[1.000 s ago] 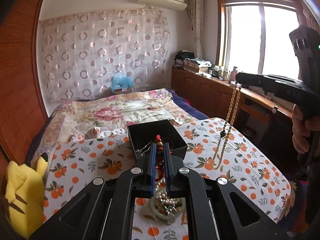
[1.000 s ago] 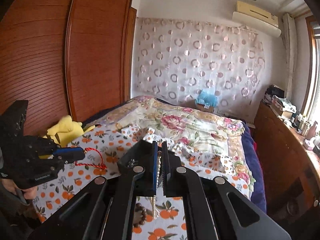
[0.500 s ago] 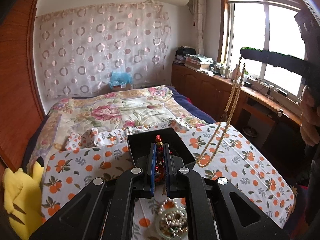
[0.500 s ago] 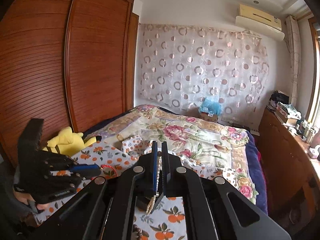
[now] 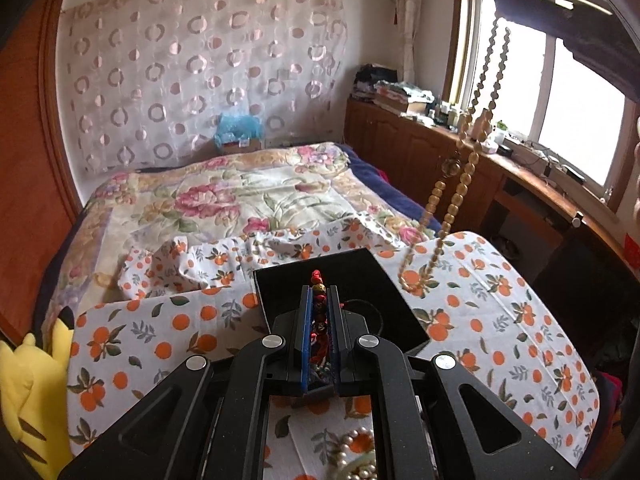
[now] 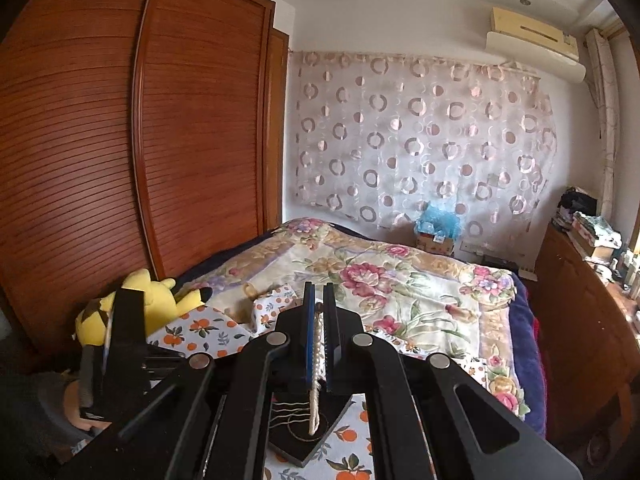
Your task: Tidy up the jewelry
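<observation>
My left gripper [image 5: 319, 294] is shut on a red beaded bracelet [image 5: 318, 280] and hangs over the open black box [image 5: 360, 272] on the orange-print cloth [image 5: 500, 320]. My right gripper [image 6: 318, 292] is shut on a long gold bead necklace [image 6: 316, 344]. In the left wrist view that necklace [image 5: 460, 184] drops from the right gripper's dark fingers [image 5: 520, 0] at top right. Its lower loop ends by the box's right corner. In the right wrist view the box [image 6: 304, 440] lies under the hanging strand, with thin chains inside. The left gripper's body [image 6: 124, 340] shows at the left there.
A small dish of pearl beads [image 5: 356, 456] sits on the cloth below my left gripper. A yellow plush toy [image 5: 24, 392] lies at the cloth's left edge. Beyond lie the floral bedspread [image 5: 248, 192], a wooden wardrobe [image 6: 120, 160] and a side cabinet under the window [image 5: 400, 136].
The left gripper has moved forward with the bracelet and is now over the box. The right gripper has risen, drawing the gold necklace up and closer to the box.
</observation>
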`<state>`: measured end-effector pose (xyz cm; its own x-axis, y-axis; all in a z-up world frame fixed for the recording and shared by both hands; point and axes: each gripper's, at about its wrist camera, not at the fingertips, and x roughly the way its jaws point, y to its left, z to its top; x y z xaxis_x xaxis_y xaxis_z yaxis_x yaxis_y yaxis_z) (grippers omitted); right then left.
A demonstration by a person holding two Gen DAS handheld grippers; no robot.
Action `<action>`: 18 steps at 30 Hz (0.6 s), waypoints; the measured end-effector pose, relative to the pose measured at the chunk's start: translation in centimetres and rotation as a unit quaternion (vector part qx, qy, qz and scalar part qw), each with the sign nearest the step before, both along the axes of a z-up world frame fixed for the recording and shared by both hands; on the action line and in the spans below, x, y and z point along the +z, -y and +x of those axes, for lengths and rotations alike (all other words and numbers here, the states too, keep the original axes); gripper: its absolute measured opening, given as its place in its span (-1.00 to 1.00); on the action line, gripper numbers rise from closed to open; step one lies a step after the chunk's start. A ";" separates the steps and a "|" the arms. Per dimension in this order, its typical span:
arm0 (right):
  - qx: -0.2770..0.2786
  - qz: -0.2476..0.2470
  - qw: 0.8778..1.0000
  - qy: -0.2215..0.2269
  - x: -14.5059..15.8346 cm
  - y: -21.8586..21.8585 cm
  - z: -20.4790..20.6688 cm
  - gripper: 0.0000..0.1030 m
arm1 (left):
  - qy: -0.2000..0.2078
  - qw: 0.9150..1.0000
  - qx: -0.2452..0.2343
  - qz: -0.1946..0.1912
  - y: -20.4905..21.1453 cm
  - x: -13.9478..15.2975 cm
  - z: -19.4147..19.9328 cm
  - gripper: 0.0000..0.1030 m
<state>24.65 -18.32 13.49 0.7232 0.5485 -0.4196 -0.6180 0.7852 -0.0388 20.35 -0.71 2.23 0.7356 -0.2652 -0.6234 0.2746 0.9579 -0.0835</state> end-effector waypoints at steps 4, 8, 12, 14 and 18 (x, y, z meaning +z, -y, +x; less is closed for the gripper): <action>0.008 -0.002 1.000 -0.011 -1.0 -0.5 0.8 -0.91 | -0.011 1.000 0.002 0.004 -0.3 -0.8 1.4 -0.88; 0.015 -0.009 0.999 -0.038 -3.6 -1.2 1.5 -0.91 | -0.018 1.000 -0.002 0.011 -0.2 -1.5 2.6 -0.88; 0.021 -0.020 0.997 -0.076 -7.2 -2.1 2.1 -0.90 | -0.025 1.000 -0.004 0.015 -0.1 -2.1 3.6 -0.88; 0.023 -0.021 0.995 -0.099 -9.3 -2.5 2.3 -0.90 | -0.028 0.999 -0.005 0.015 -0.1 -2.4 4.0 -0.88; 0.023 -0.034 0.989 -0.140 -13.1 -3.2 2.6 -0.90 | -0.031 0.999 -0.009 0.019 0.2 -2.9 4.3 -0.88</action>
